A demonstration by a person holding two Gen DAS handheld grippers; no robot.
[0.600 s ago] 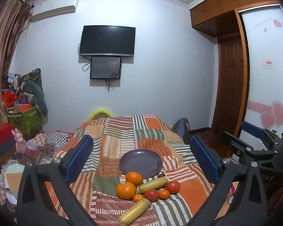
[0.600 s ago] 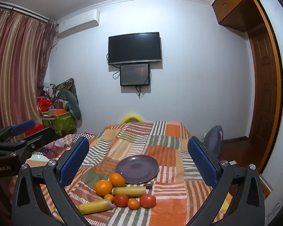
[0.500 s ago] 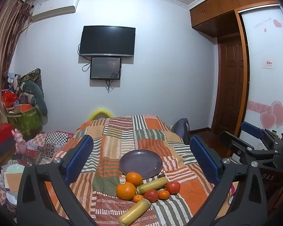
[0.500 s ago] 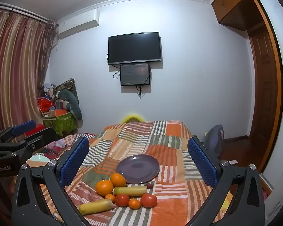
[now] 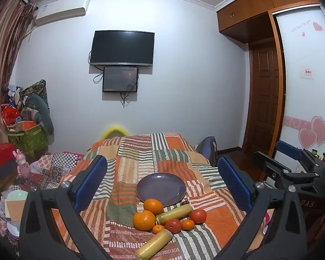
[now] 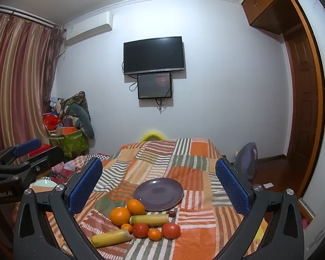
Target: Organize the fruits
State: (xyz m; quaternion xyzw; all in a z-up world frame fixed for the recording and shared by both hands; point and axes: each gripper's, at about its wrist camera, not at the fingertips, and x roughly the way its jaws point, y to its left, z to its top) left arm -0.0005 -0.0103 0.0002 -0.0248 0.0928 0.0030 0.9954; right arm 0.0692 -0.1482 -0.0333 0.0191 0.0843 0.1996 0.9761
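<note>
An empty purple plate [image 5: 161, 188] [image 6: 158, 194] lies on a patchwork-covered table. Just in front of it is a cluster of fruit: two large oranges [image 5: 144, 220] [image 6: 120, 216], two small mandarins [image 5: 187, 225], two red tomatoes [image 5: 198, 216] [image 6: 171, 230], two yellow-green stalk pieces [image 5: 174, 212] [image 6: 110, 237] and a small dark fruit [image 6: 171, 213]. My left gripper [image 5: 162, 179] is open and empty, above and short of the fruit. My right gripper [image 6: 159, 179] is open and empty too. Each shows at the other view's edge.
The patchwork cloth [image 5: 138, 151] covers the whole table. Clutter, bags and a green box [image 5: 27, 138] stand on the left. A wooden door [image 5: 264, 99] and wardrobe are on the right. A TV [image 5: 122, 48] hangs on the far wall.
</note>
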